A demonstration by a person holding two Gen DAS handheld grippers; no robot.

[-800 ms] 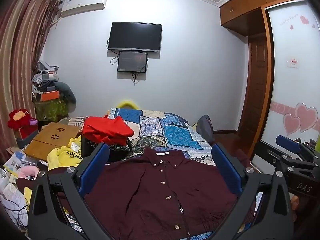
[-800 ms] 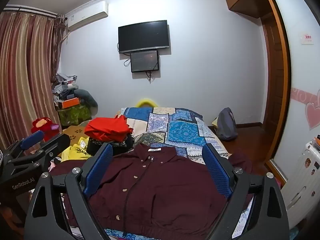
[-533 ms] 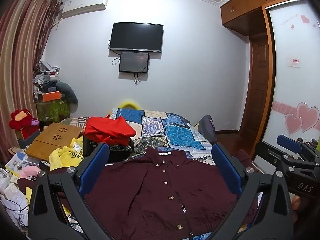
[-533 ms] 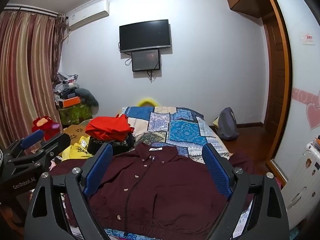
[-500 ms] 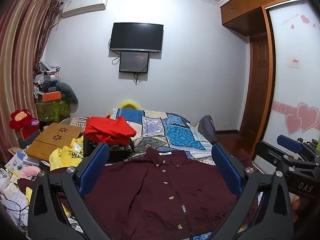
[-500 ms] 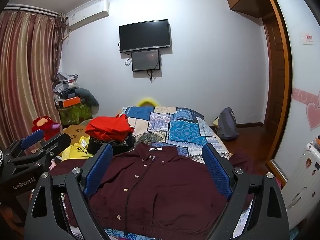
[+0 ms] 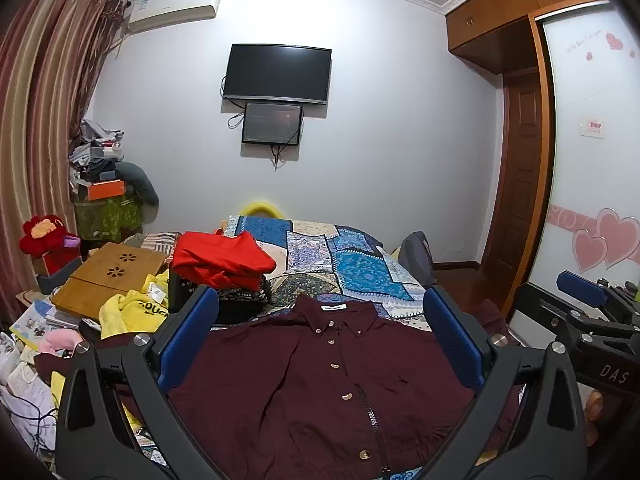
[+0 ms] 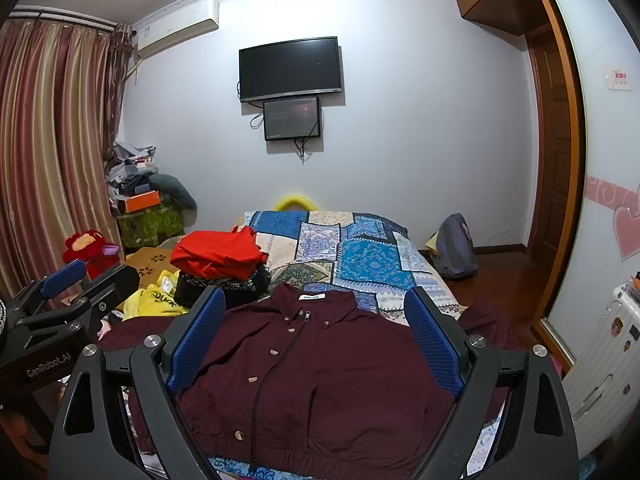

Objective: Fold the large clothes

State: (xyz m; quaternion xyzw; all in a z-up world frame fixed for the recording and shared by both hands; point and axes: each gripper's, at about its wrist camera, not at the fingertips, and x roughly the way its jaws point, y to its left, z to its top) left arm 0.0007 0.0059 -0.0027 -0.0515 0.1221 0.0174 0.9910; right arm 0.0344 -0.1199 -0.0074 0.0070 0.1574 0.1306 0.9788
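Left wrist view: both grippers' jaws apart, empty above flat maroon buttoned jacket (image 7: 320, 380); a single-layer pinch risks bunching.

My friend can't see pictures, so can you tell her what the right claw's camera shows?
A dark red jacket lies spread flat, front up, on a bed with a blue patchwork quilt, seen between the open right claw. A pile of folded clothes with a red one on top sits behind it to the left, and a black TV hangs on the wall.
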